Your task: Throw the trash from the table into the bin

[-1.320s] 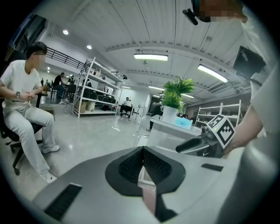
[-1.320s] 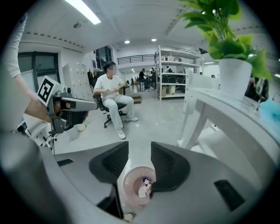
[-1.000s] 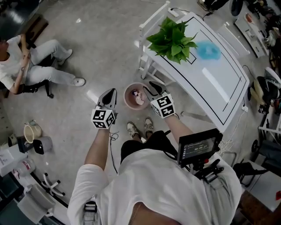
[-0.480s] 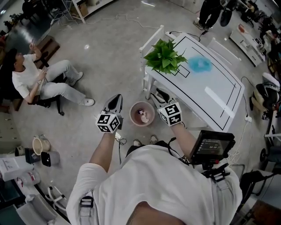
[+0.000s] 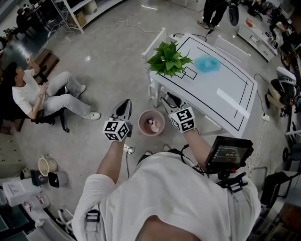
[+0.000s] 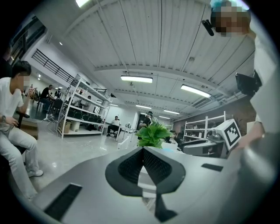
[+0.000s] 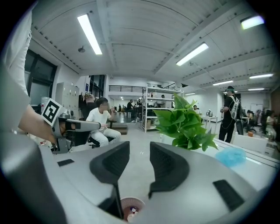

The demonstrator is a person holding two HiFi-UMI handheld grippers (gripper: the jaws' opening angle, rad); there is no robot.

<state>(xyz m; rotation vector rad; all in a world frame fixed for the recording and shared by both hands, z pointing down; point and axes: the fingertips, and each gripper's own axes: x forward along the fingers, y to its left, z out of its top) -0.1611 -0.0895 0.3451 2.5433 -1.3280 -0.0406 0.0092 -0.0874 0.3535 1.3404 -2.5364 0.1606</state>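
A pink bin [image 5: 151,122] stands on the floor by the white table's [image 5: 221,101] near corner, with crumpled trash inside it. It also shows low between the right jaws as the bin [image 7: 131,207]. My left gripper [image 5: 125,104] hangs left of the bin, jaws shut and empty; its tips [image 6: 143,149] meet. Right of the bin, my right gripper [image 5: 169,100] has its jaws parted with nothing between them [image 7: 140,151]. A crumpled blue thing [image 5: 207,64] lies on the table beside a green potted plant [image 5: 168,59]; the same blue thing [image 7: 232,156] and plant [image 7: 183,122] appear ahead.
A person [image 5: 35,96] sits on a chair at the left. Cups and boxes [image 5: 44,172] clutter the floor lower left. A white chair [image 5: 157,42] stands behind the plant. Another person [image 5: 212,10] stands at the far end. Shelving [image 6: 83,107] lines the room.
Both grippers have risen, so the bin sits lower and smaller beneath them. The head view has swung to take in more of the table and room. Neither gripper's jaws have changed.
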